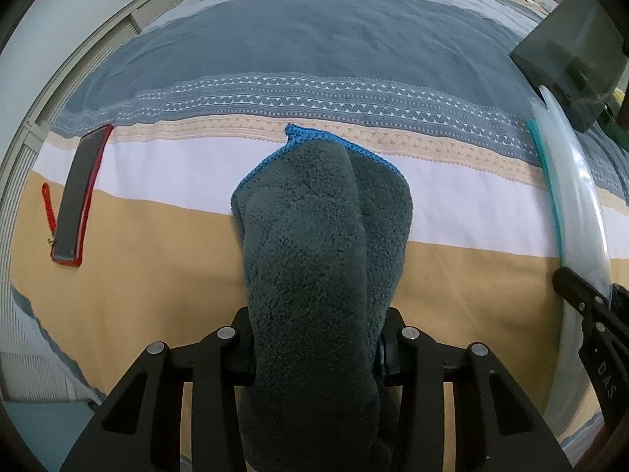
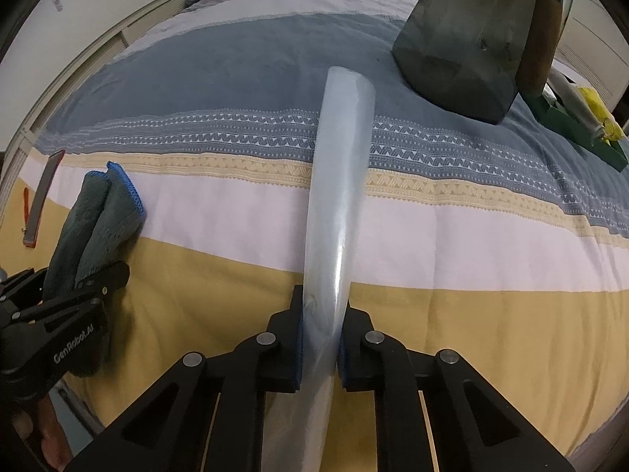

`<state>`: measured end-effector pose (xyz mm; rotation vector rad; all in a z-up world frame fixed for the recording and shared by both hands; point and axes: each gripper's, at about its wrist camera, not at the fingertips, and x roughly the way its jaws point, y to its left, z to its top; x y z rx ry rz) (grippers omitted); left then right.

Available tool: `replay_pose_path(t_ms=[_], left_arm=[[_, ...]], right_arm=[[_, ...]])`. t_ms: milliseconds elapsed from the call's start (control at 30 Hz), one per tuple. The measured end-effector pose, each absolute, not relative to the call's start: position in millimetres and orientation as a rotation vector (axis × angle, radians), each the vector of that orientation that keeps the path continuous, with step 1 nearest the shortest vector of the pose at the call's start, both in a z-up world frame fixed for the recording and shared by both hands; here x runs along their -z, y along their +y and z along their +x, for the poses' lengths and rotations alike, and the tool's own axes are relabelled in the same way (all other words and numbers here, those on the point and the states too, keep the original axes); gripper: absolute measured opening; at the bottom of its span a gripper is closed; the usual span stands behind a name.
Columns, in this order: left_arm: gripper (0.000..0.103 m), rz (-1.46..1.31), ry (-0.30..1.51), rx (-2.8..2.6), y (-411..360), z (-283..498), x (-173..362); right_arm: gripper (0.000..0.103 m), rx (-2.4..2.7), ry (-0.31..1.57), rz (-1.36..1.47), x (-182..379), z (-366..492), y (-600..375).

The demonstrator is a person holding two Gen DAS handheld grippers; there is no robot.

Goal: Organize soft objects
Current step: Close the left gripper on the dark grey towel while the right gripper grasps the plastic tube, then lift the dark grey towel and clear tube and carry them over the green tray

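While the left gripper (image 1: 314, 348) pinches the folded grey cloth (image 1: 320, 236) between its fingers, apparently ready to bag it, the cloth's long axis runs forward beyond the fingertips, blue hem farthest out. The right gripper (image 2: 319, 348) presses shut on a clear plastic bag (image 2: 338, 181), likewise pointing forward.

"GenRobot.AI" is read in white letters along the black body of the left gripper (image 2: 76, 275), seen at the left edge of the right wrist view. In the left wrist view, white letters that look like "DAS" are made out on the right gripper (image 1: 589, 306) at the right edge. No other text is readable.
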<state>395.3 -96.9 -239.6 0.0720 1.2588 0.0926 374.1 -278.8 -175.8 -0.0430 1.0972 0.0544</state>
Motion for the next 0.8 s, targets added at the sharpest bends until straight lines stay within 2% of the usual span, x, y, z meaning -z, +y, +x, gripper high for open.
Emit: replay_pose_path(t_ms=[367,800], left_arm=[[0.036,0.082,1.236,-0.098,-133,391,203],[0.036,0.198,1.141,0.183,-261,375,139]], right_arm=[[0.007,-0.114,1.050,-0.048,145,356,-316],[0.007,-0.044,0.997,-0.032,94,310,-419]])
